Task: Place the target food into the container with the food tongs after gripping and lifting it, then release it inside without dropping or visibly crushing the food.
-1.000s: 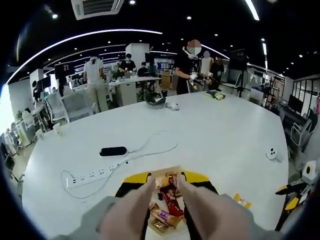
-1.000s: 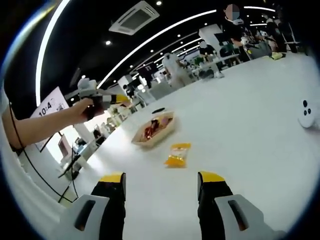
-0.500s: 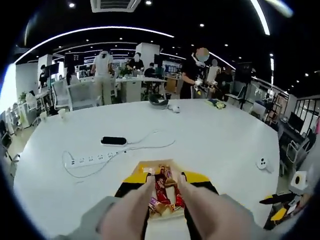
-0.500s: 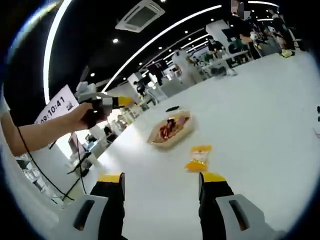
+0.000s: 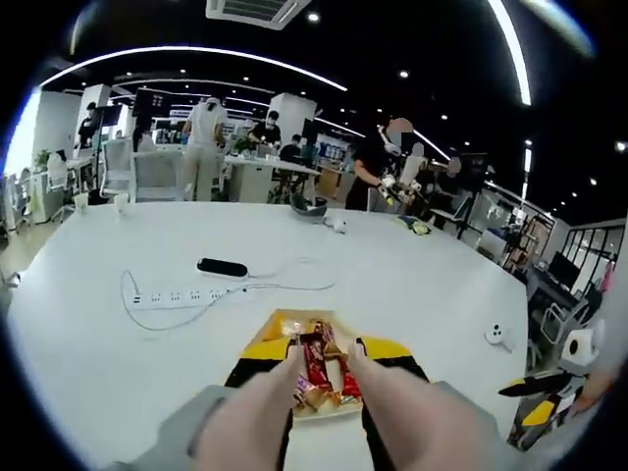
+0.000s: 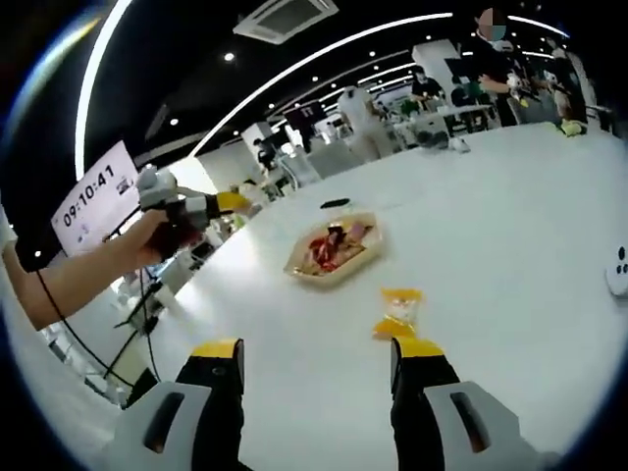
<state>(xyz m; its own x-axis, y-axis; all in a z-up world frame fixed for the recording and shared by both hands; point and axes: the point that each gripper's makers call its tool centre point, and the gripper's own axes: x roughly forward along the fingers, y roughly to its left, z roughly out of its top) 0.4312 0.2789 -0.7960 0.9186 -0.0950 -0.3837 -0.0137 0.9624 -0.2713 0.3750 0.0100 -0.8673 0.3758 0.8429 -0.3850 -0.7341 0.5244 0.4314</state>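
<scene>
Now the right gripper hangs with fingers spread and empty, the yellow snack packet lying on the bench just ahead of them, while the left gripper frames the tray between open fingers, seemingly lining up the drop.

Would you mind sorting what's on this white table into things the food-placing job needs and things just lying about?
For the job:
- tray of wrapped snacks
- yellow snack packet
- tongs on the left gripper
- right gripper, open

Lying about:
- white power strip and its cable
- black device
- small white device
</scene>
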